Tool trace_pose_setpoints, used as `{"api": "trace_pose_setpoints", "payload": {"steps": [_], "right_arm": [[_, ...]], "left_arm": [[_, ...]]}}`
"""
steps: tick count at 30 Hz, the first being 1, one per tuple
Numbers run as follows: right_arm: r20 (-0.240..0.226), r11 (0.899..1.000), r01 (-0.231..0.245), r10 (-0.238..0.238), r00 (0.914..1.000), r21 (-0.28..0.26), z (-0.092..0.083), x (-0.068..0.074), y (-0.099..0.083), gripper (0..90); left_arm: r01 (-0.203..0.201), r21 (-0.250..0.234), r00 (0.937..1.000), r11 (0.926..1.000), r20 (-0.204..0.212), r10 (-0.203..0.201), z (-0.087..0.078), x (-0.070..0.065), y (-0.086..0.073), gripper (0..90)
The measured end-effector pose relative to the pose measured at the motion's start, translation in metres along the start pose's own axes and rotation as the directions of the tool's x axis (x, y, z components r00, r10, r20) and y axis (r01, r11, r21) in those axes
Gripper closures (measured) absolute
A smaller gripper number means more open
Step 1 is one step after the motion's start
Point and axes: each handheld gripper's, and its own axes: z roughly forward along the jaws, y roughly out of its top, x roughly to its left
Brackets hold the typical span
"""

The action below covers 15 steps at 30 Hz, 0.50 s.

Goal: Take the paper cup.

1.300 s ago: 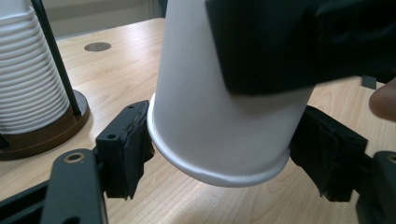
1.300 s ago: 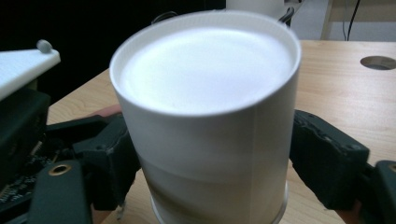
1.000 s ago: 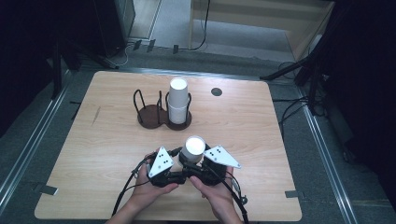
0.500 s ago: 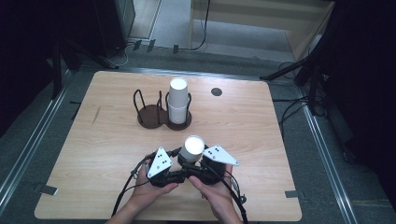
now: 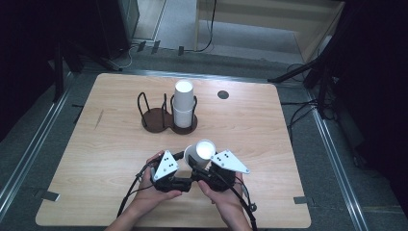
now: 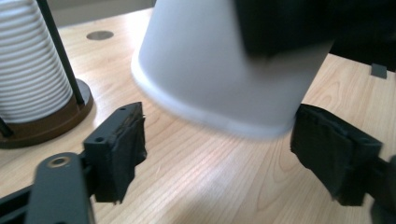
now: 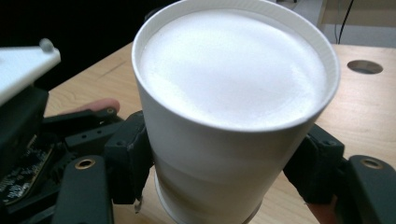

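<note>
Two hand-held grippers meet near the front edge of our wooden table (image 5: 120, 144), and between them is a single white foam cup (image 5: 200, 152), lying tilted with its closed base facing up toward the camera. Our right gripper (image 7: 224, 186) is clamped on the cup, its jaws having just closed, one black pad pressing each side of the cup's wall. Our left gripper (image 6: 229, 154) has just been opening; its pads stand apart below the cup's rim, which hangs between them without either pad pressing it. From above, the left gripper (image 5: 180, 166) and the right gripper (image 5: 199, 166) sit just beside each other, each topped by a grey three-cornered plate. Farther back on the table stands a brown two-ring wire holder (image 5: 156, 118); its right ring holds a stack of white cups (image 5: 183, 102). We can read no brand, label or writing on the cup, the stack or the holder.
</note>
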Motion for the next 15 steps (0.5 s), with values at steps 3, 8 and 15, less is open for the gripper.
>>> {"api": "trace_pose_setpoints", "payload": {"steps": [3,8,15], "right_arm": [[0.019,1.000,0.015,-0.015,0.9997,-0.018,-0.004,-0.005,0.005,31.8],[0.093,0.996,0.079,-0.076,0.9927,-0.034,-0.009,-0.013,0.008,31.8],[0.243,0.956,0.292,-0.284,0.9277,0.002,-0.004,-0.007,0.001,31.7]], "left_arm": [[0.017,0.004,0.9997,0.9999,-0.018,-0.016,-0.003,0.006,0.001,17.2],[0.059,-0.015,0.9979,0.9981,-0.026,-0.060,-0.012,0.021,0.005,15.9],[0.108,-0.034,0.9941,0.9936,-0.011,-0.108,-0.027,0.034,0.015,15.5]]}}
